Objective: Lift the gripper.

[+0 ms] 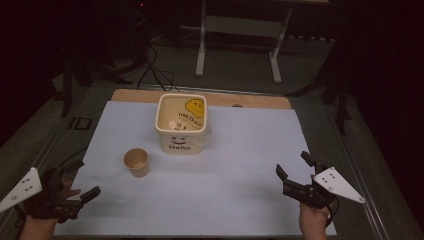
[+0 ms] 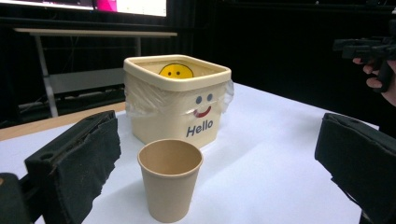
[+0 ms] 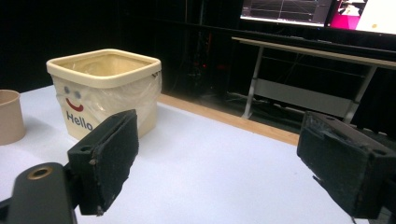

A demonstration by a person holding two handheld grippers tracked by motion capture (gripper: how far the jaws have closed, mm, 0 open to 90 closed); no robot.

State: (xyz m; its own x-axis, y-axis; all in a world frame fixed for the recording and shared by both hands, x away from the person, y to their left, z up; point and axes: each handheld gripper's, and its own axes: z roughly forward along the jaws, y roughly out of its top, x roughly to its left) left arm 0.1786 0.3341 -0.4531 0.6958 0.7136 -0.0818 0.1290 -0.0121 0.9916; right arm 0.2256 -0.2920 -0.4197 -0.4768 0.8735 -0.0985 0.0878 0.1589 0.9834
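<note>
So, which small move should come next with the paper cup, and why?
Probably ease the left gripper forward so its open jaws pass on either side of the paper cup. The cup stands upright and empty, straight ahead between those jaws, in front of the lined bin. The right gripper is farther off.

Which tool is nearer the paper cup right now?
Left. The left tool sits just off the paper cup, toward the table's near left corner; the right tool is far across the table, near its right edge.
</note>
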